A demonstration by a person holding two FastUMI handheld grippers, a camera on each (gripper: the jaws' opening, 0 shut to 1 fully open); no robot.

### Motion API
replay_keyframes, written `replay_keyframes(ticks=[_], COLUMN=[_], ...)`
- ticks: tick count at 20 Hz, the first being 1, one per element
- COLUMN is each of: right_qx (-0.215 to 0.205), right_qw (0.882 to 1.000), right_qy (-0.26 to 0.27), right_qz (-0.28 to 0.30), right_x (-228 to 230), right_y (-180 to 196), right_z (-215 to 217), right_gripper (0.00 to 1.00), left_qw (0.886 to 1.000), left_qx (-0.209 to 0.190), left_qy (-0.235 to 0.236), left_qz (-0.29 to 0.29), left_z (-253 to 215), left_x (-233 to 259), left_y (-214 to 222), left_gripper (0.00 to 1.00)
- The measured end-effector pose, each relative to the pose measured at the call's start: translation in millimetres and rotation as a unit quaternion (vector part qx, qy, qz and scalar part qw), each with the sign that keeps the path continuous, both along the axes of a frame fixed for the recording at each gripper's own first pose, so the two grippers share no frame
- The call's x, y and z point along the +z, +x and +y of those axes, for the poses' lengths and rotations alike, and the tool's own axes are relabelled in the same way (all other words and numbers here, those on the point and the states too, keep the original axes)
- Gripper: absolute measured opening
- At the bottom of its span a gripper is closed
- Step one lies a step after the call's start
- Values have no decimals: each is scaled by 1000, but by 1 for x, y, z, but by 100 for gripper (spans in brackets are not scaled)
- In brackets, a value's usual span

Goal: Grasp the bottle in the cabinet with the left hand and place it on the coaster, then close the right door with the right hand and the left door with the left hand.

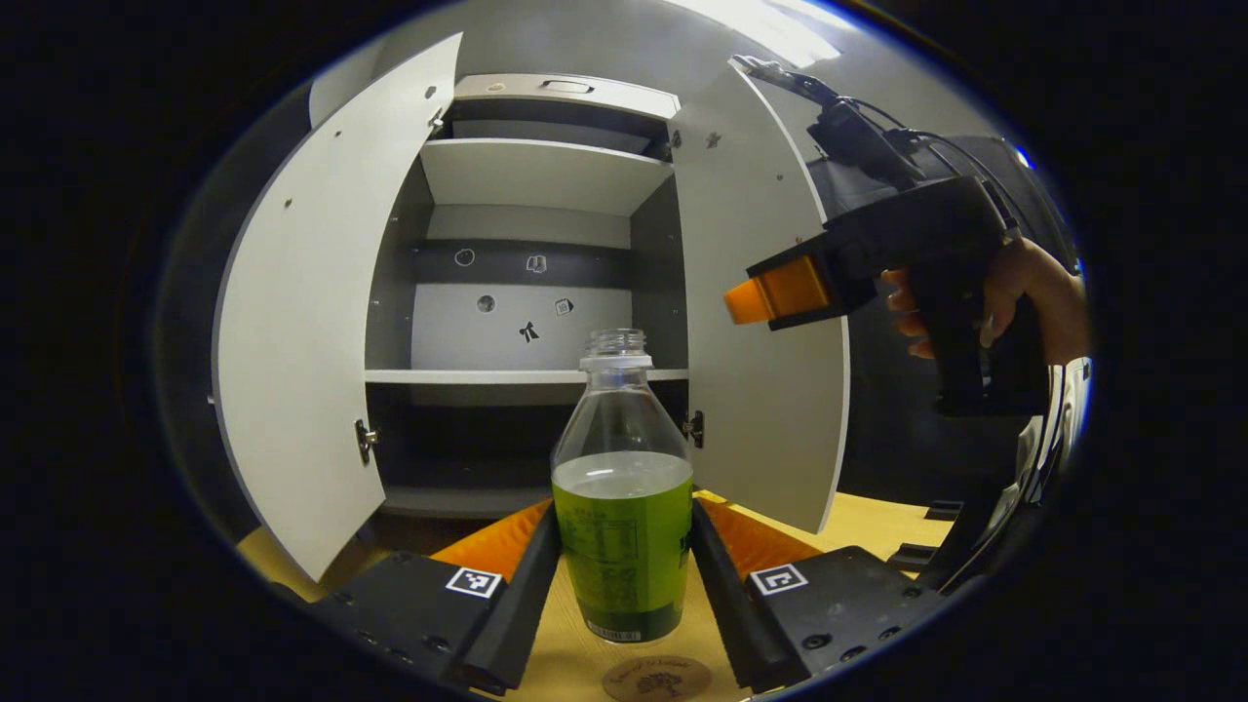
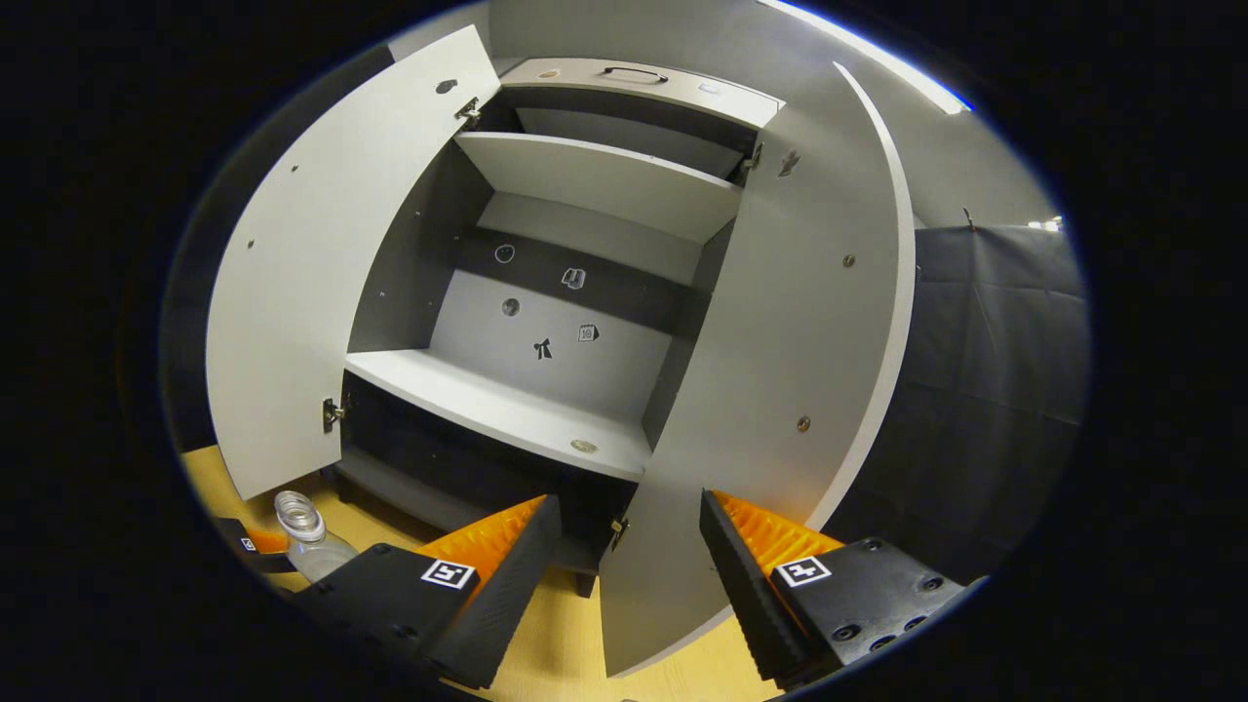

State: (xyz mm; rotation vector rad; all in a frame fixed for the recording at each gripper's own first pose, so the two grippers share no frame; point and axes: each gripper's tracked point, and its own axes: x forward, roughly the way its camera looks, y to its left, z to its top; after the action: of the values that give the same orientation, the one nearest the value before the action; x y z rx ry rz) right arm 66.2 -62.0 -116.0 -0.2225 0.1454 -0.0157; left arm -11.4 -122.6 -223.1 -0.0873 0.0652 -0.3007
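Note:
A clear, uncapped bottle [image 1: 624,526] half full of green liquid stands between the fingers of my left gripper [image 1: 624,517], and both fingers press on its sides. A round wooden coaster [image 1: 655,678] lies on the table just in front of the bottle's base. The cabinet's left door [image 1: 312,341] and right door [image 1: 751,429] both stand wide open. My right gripper [image 2: 629,507] is open, and the right door's lower edge [image 2: 780,341] is just ahead of its fingers. The right gripper view also catches the bottle [image 2: 304,536] at the lower left.
The cabinet [image 1: 526,375] has white shelves with nothing on them and small stickers on its back wall. It stands on a light wooden table [image 1: 877,522]. A hand holds the right gripper [image 1: 770,297] high beside the right door. Black cloth [image 2: 985,370] hangs to the right.

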Motion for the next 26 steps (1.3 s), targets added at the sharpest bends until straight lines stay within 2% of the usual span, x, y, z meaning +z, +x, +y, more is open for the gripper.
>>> replay_keyframes(ticks=[4,7,10,12,15,19,26], right_qx=[12,9,14,16,23,27,32], right_qw=[1000,1000,999,1000,1000,1000,999], right_qy=[-2,12,30,21,5,11,12], right_qz=[-17,-11,10,9,9,10,10], right_x=[-17,-33,-47,-49,-52,-55,-50], right_y=[-5,-2,-8,-13,-17,-21,-30], right_z=[1,0,5,5,5,7,5], right_gripper=[94,94,94,94,94,94,94], left_qw=[999,999,999,999,999,999,998], left_qx=[23,40,35,34,33,41,15], left_qy=[-17,-2,-15,-17,-6,9,61], left_qz=[16,17,22,23,28,20,-6], left_z=[-3,-6,-17,-21,-23,-21,-39], left_x=[-39,-60,-71,-77,-90,-100,-98], left_y=[-11,-19,-24,-29,-34,-36,-37], left_gripper=[78,78,78,78,77,78,81])
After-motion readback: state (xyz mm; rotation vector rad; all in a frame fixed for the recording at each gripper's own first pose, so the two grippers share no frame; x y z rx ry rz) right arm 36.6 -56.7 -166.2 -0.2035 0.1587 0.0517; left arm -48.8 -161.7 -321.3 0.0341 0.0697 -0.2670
